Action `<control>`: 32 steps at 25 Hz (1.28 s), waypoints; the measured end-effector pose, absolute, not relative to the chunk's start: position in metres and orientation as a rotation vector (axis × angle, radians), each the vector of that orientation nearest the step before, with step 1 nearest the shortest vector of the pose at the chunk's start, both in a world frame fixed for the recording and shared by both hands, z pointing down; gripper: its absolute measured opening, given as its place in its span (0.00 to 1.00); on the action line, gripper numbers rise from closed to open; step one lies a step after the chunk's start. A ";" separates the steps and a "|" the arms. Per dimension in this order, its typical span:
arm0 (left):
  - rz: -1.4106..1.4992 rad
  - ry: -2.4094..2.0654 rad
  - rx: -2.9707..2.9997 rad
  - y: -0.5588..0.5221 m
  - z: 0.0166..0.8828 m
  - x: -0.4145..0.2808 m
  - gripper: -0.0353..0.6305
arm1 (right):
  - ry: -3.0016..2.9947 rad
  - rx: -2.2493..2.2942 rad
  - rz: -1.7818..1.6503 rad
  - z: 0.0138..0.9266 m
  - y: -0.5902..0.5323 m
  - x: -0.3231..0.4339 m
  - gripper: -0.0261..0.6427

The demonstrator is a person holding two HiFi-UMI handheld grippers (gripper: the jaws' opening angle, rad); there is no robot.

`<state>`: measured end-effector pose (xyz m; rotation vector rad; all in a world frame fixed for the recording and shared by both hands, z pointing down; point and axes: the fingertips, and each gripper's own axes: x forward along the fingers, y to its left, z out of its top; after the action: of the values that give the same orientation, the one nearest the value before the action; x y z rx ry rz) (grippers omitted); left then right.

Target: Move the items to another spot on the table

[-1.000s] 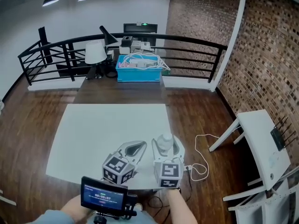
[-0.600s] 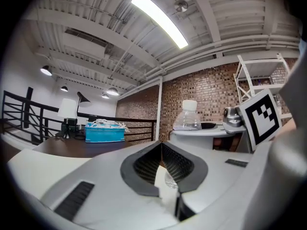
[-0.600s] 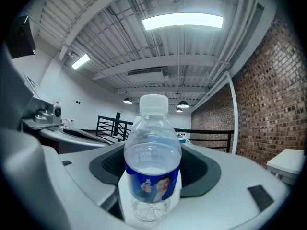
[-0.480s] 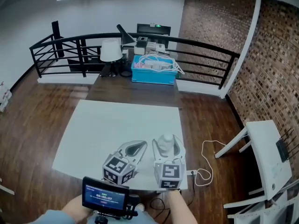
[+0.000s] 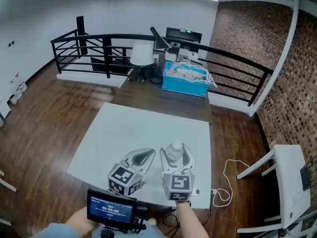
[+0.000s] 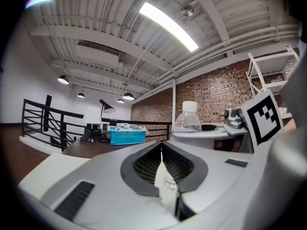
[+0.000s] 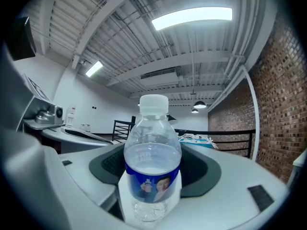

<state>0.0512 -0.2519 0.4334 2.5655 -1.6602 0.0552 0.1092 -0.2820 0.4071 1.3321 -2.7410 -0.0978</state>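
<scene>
A clear water bottle [image 5: 173, 153] with a white cap and a blue label stands upright between the jaws of my right gripper [image 5: 174, 149], which is shut on it above the near right part of the white table [image 5: 133, 133]. In the right gripper view the bottle [image 7: 152, 157] fills the middle, with the pads against its sides. My left gripper [image 5: 148, 153] hovers just left of it, level, with its tips touching and nothing between them. The left gripper view shows the closed jaws [image 6: 161, 150] and, to their right, the bottle [image 6: 188, 120].
A dark desk beyond the white table carries a blue bin [image 5: 185, 81] of cables, a white lamp [image 5: 141, 54] and a monitor, in front of a black railing [image 5: 99, 48]. A white cable [image 5: 225, 182] lies on the wood floor at right, next to a white side table [image 5: 292, 180].
The whole scene has swung rightward in the head view: the white table, the blue bin and the railing sit further right. Both grippers keep their pose, with the bottle still held.
</scene>
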 end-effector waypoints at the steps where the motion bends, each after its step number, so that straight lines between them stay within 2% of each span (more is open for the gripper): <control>1: 0.051 -1.679 2.556 -0.249 0.435 0.041 0.09 | -2.753 1.309 -0.099 0.407 -0.279 0.098 0.48; 32: 0.022 -2.089 2.195 -0.161 0.433 -0.239 0.07 | -2.938 0.784 -0.074 0.415 -0.206 -0.201 0.49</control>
<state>-0.2393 -0.1613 0.4326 2.1952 -2.0885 0.0219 -0.2006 -0.2063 0.4147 0.7840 -2.9382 -0.0740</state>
